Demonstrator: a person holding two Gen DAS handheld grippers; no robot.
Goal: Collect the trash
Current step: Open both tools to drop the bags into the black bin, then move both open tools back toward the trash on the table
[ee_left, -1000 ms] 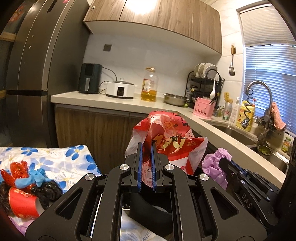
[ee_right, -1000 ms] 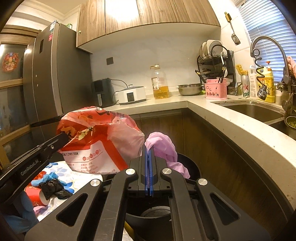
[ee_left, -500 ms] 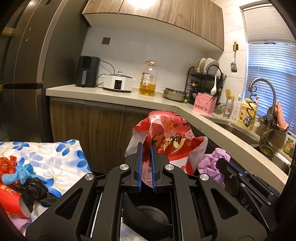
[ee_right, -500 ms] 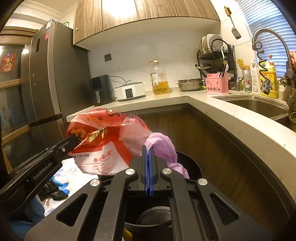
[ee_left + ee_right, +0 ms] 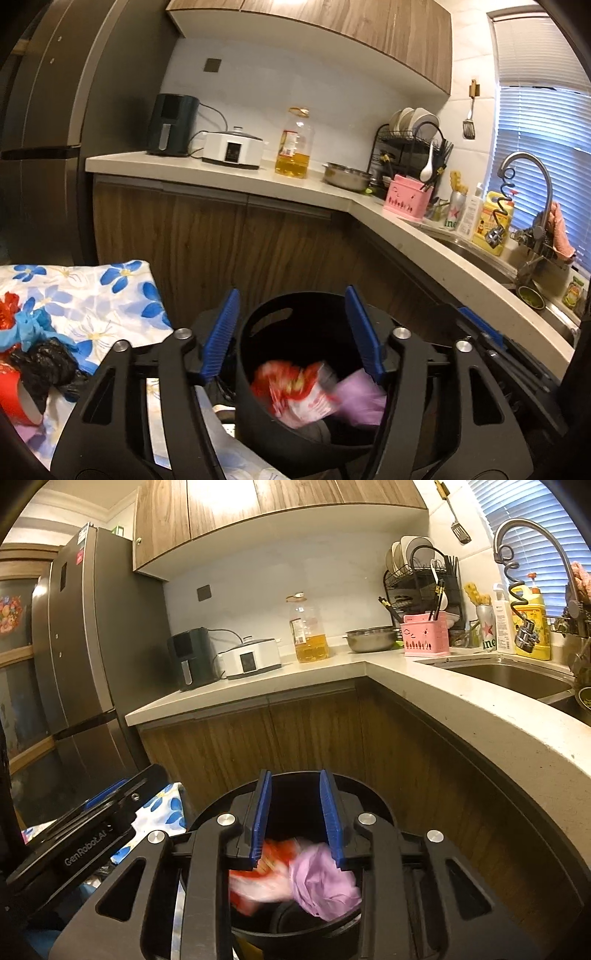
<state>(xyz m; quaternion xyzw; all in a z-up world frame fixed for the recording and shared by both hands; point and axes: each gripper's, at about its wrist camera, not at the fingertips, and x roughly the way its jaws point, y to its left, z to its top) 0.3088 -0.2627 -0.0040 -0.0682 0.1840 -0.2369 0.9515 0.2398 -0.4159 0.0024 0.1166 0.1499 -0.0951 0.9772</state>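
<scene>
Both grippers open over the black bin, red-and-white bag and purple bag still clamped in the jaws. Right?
Not quite. Both the left gripper and right gripper have just been opening over the black bin, but nothing sits between their pads. The red-and-white bag and purple bag are blurred inside the bin, already released. Both wrist views show it.
</scene>
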